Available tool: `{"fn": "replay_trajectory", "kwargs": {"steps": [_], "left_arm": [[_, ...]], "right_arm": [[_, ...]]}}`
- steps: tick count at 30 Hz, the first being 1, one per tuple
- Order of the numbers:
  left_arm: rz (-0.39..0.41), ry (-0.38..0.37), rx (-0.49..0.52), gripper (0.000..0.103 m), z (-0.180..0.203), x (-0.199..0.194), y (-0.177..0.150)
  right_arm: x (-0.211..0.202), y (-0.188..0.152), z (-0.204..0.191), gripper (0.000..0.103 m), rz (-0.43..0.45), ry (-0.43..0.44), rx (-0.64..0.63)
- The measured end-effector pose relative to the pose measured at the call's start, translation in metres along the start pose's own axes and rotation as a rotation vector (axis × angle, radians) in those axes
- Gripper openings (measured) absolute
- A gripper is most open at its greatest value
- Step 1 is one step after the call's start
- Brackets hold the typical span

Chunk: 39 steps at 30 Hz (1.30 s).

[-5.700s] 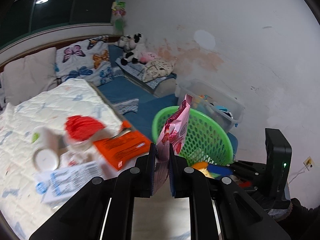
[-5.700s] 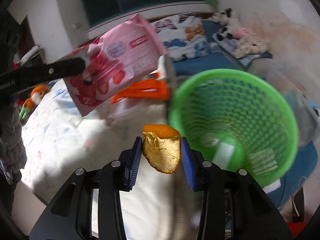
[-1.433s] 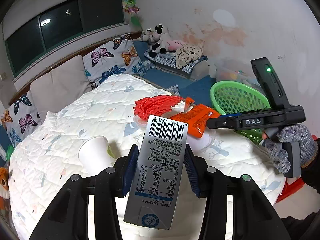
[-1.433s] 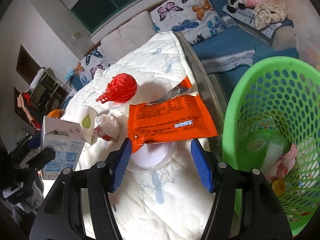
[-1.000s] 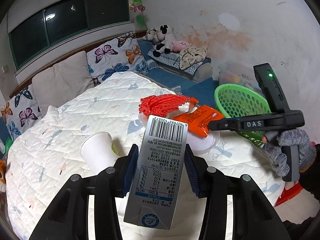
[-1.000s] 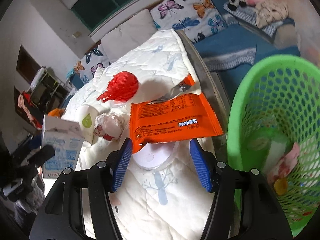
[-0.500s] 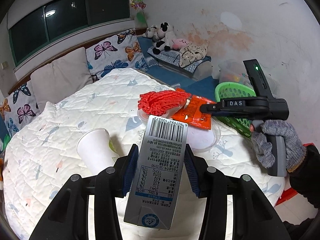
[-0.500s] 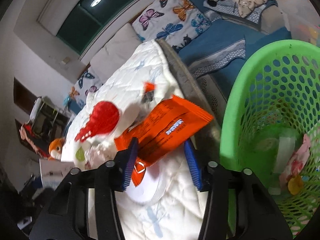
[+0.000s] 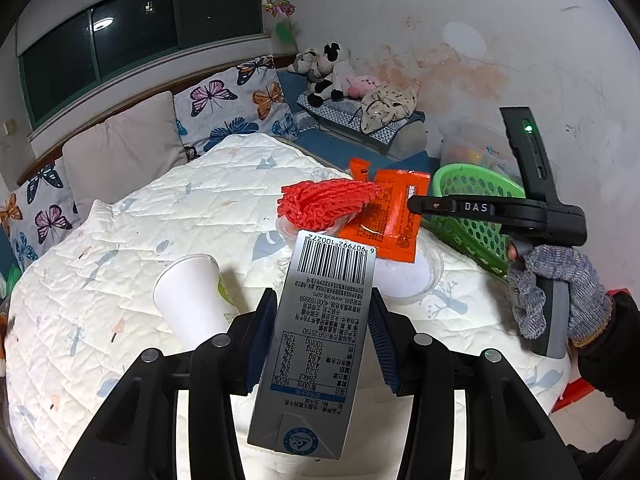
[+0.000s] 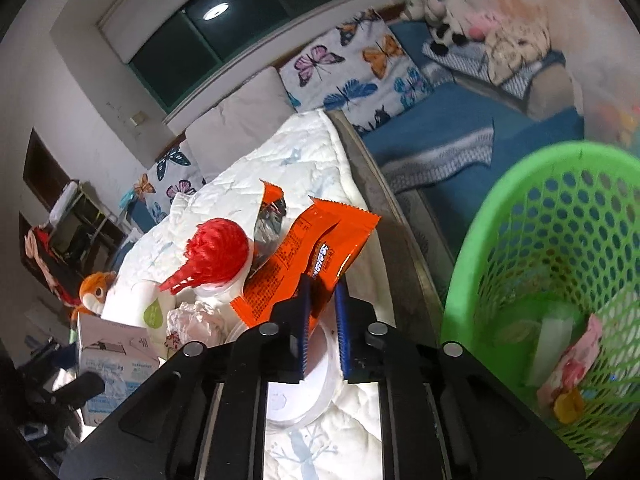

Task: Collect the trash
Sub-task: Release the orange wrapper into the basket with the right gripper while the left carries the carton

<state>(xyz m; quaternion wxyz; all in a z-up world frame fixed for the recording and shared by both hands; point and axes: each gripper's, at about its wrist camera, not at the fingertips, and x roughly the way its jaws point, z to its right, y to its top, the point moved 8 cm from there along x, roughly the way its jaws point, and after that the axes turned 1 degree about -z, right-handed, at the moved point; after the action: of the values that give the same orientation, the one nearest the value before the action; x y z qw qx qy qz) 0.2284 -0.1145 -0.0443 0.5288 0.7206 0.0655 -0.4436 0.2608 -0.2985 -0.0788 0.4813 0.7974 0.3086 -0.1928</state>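
My left gripper is shut on a grey milk carton and holds it above the white quilt. My right gripper is shut on the edge of an orange snack wrapper, lifted off the quilt; it also shows in the left wrist view. The green mesh basket stands to the right, with a pink wrapper and other trash inside. On the quilt lie a red net bag, a white paper cup, a clear plastic lid and a crumpled paper ball.
The quilted bed fills the left and middle. Butterfly pillows and plush toys line the back. A clear storage box stands behind the basket by the stained wall. A small orange wrapper lies near the bed edge.
My right gripper has closed on the orange wrapper and raised it off the quilt. My left gripper still holds the milk carton, almost unmoved.
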Motion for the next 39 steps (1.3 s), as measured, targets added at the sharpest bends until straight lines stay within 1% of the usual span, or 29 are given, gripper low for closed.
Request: {"fn": "replay_trajectory", "kwargs": {"steps": [8, 17, 23, 27, 31, 33, 39], "left_arm": [[0.015, -0.010, -0.009, 0.044, 0.002, -0.006, 0.005], [0.041, -0.054, 0.004, 0.045, 0.028, -0.010, 0.022], [0.050, -0.098, 0.027, 0.045, 0.057, -0.005, 0.037], [0.057, -0.135, 0.043, 0.045, 0.077, 0.000, 0.048], [0.058, -0.171, 0.066, 0.045, 0.101, 0.009, 0.063], [0.056, -0.188, 0.077, 0.045, 0.113, 0.015, 0.070], [0.049, -0.225, 0.102, 0.045, 0.145, 0.030, 0.086]], "right_arm": [[-0.024, 0.001, -0.005, 0.008, 0.045, -0.026, -0.056], [-0.066, 0.005, 0.009, 0.006, 0.095, -0.054, -0.075], [-0.099, 0.006, 0.035, 0.006, 0.148, -0.122, -0.068], [-0.115, 0.005, 0.058, 0.006, 0.161, -0.165, -0.048], [-0.126, 0.000, 0.085, 0.007, 0.151, -0.205, -0.019], [-0.129, -0.004, 0.098, 0.010, 0.142, -0.220, 0.004], [-0.131, -0.011, 0.122, 0.011, 0.109, -0.232, 0.041]]}}
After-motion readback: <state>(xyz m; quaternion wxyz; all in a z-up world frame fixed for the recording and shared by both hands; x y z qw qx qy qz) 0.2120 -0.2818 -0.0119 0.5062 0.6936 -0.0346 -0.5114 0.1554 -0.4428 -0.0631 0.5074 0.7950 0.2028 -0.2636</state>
